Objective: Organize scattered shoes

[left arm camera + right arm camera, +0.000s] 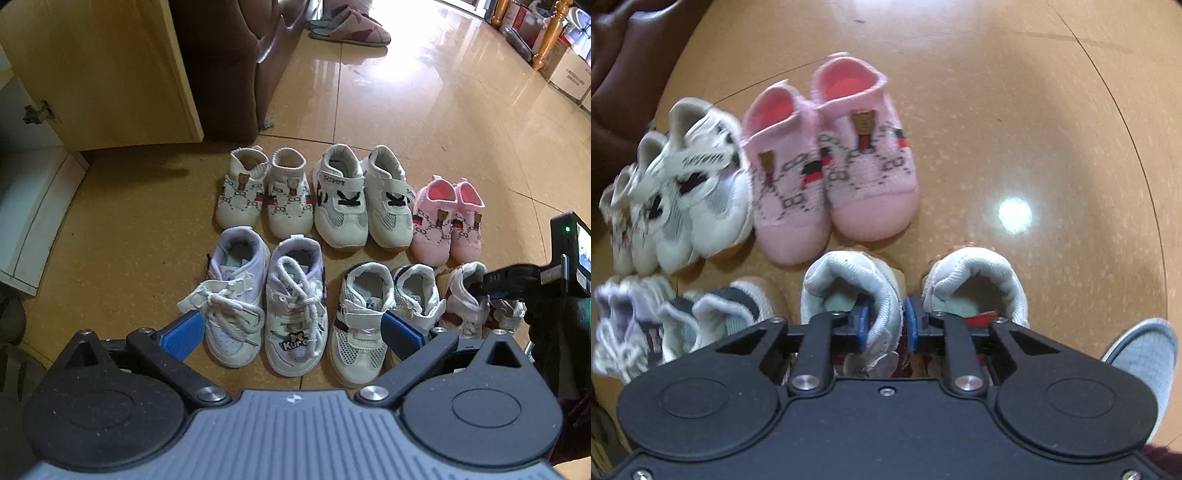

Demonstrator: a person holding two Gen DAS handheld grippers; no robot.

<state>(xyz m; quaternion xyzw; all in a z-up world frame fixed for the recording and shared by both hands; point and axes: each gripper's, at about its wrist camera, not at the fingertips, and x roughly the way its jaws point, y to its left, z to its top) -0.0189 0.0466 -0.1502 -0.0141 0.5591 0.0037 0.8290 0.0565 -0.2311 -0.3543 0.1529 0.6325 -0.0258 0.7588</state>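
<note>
Both your grippers: right gripper [885, 320] jaws pinch the white shoe's [849, 291] collar, left gripper [291, 332] jaws apart

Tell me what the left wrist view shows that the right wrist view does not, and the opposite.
Only the left wrist view shows the open left claw, the slippers and the wooden cabinet door. Only the right wrist view shows the right claw pinching the collar of a white shoe, and its mate in full. Both show the pink pair and the tan floor.
</note>
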